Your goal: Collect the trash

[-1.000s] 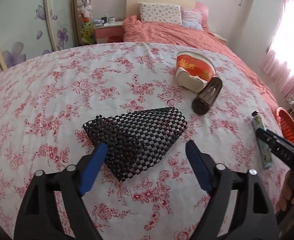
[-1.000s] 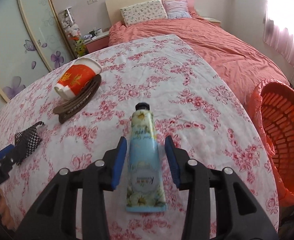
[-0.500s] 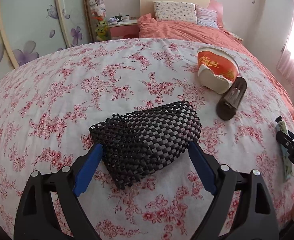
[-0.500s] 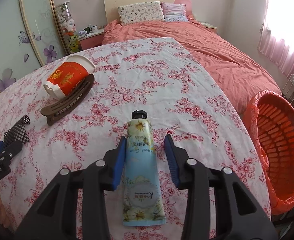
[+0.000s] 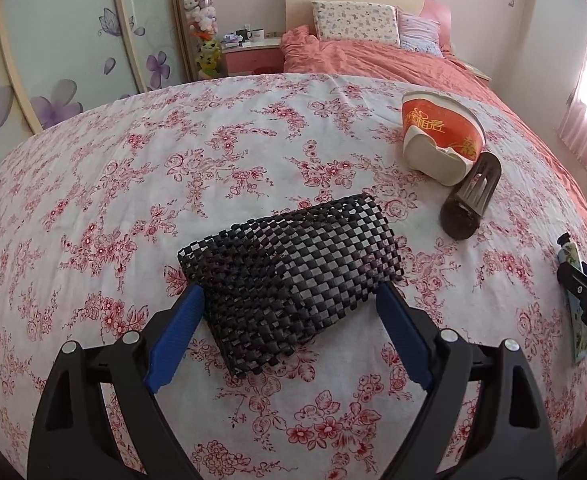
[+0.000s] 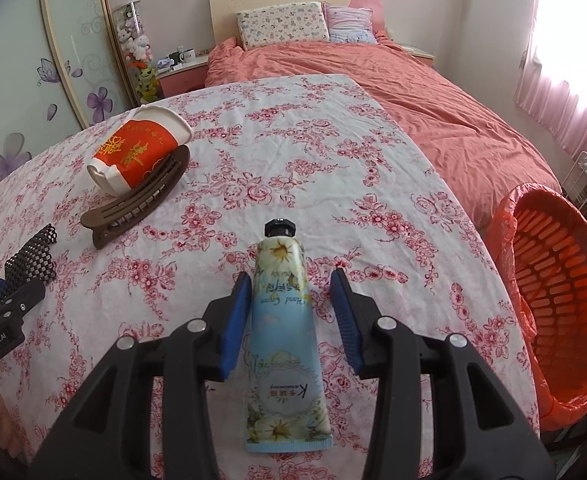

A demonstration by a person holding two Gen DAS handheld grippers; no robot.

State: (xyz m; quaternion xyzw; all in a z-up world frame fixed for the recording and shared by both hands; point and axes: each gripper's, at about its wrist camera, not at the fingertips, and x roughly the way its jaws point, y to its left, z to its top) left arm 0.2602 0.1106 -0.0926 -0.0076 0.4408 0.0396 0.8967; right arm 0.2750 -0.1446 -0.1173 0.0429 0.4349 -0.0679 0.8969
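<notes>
A folded black mesh mat [image 5: 293,276] lies on the floral tablecloth [image 5: 173,168]. My left gripper [image 5: 289,332] is open, its blue fingers on either side of the mat's near end. A hand cream tube [image 6: 283,332] lies cap away from me. My right gripper [image 6: 291,312] is open around the tube's middle, fingers close to it but apart. A crushed red and white paper cup [image 5: 439,136] lies on its side beside a brown hair clip [image 5: 469,202]. Cup [image 6: 133,152] and clip [image 6: 137,200] also show in the right wrist view.
An orange basket lined with a red bag [image 6: 553,320] stands off the table's right edge. A bed with a salmon cover [image 6: 393,76] is behind the table. A wardrobe with flower doors [image 5: 53,60] is at the left.
My left gripper has moved forward so the mat now lies between its fingers. My right gripper has stayed astride the tube with the view shifting slightly.
</notes>
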